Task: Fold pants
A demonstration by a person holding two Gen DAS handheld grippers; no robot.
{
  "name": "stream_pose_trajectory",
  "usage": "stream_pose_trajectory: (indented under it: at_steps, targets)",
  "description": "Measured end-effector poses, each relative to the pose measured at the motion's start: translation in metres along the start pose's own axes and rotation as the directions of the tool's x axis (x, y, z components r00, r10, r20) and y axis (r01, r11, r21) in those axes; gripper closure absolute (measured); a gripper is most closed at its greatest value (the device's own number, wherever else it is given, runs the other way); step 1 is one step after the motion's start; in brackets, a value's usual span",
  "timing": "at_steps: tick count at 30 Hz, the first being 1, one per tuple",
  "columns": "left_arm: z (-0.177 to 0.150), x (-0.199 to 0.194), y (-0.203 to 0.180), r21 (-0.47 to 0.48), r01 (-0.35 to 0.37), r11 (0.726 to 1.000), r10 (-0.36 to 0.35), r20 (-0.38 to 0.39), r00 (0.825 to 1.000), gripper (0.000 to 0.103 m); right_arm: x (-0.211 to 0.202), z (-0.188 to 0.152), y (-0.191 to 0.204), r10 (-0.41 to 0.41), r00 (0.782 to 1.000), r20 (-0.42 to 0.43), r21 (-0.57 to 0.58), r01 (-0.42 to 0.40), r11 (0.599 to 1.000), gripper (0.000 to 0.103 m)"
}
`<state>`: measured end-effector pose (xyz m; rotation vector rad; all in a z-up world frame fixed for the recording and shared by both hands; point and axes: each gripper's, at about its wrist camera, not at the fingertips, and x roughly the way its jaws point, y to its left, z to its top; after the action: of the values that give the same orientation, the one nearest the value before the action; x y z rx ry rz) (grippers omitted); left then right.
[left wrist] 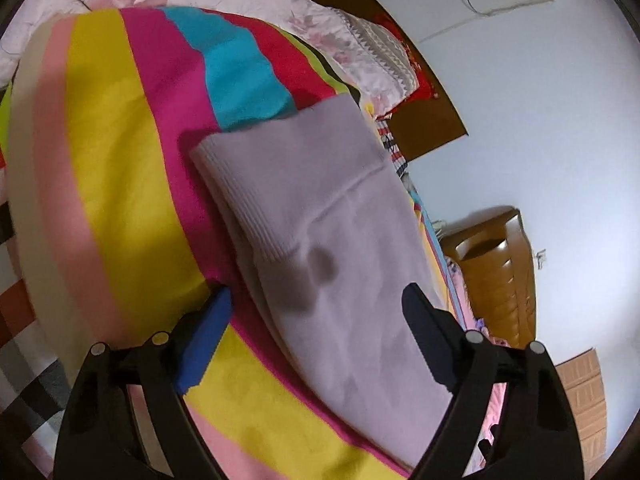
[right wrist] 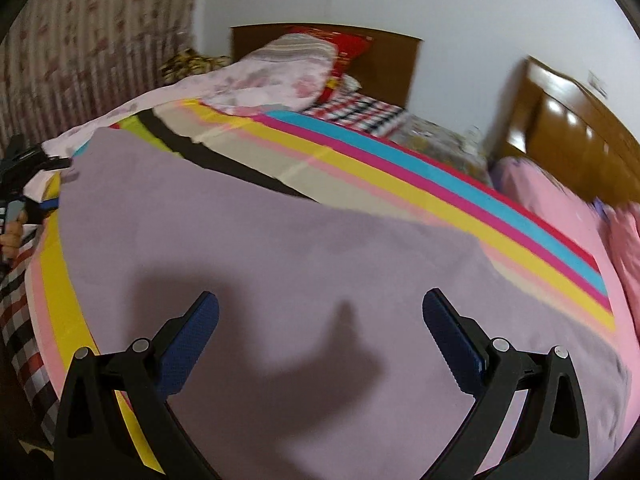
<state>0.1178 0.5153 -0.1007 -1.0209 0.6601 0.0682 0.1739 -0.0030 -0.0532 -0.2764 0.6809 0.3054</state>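
Lilac pants (left wrist: 320,200) lie flat on a bed with a bright striped sheet (left wrist: 112,160). In the left wrist view a ribbed cuff or waistband edge (left wrist: 256,224) lies folded over the cloth. My left gripper (left wrist: 318,300) is open and empty, just above the pants, its fingers astride the near part. In the right wrist view the pants (right wrist: 280,240) fill the middle. My right gripper (right wrist: 320,308) is open and empty, hovering over the cloth and casting a shadow on it. The left gripper (right wrist: 24,184) also shows at the far left edge of that view.
Floral quilt and pillows (right wrist: 280,76) lie at the head of the bed by a brown headboard (right wrist: 392,64). A wooden cabinet (right wrist: 568,120) stands to the right. Pink bedding (right wrist: 560,208) lies at the right edge. A striped curtain (right wrist: 100,48) hangs to the left.
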Motion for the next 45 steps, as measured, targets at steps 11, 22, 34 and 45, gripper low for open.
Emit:
stream_pose_trajectory:
  at_steps: [11,22,34,45]
  targets:
    - [0.016,0.013,0.031,-0.041,0.089,0.995,-0.087,0.048,0.995,0.084,0.034,0.020,0.050,0.136,0.991,-0.017,-0.021,-0.136,0.991,0.005]
    - [-0.025,-0.043,-0.153,0.355,-0.114,0.928,0.007,0.290,0.957,0.088,0.074,0.019,0.045,0.112,0.972,-0.204,0.071,-0.100,0.993,0.004]
    - [-0.329,0.062,-0.346,0.982,-0.009,0.188,0.039,0.002,0.999,0.087,-0.098,-0.063,-0.146,0.014,0.943,0.332,0.578,-0.214,0.787,0.005]
    - [-0.356,0.022,-0.298,0.960,0.202,0.196,-0.092,-0.188,0.978,0.002,-0.137,-0.143,-0.178,-0.003,0.974,0.226,0.678,-0.156,0.719,0.004]
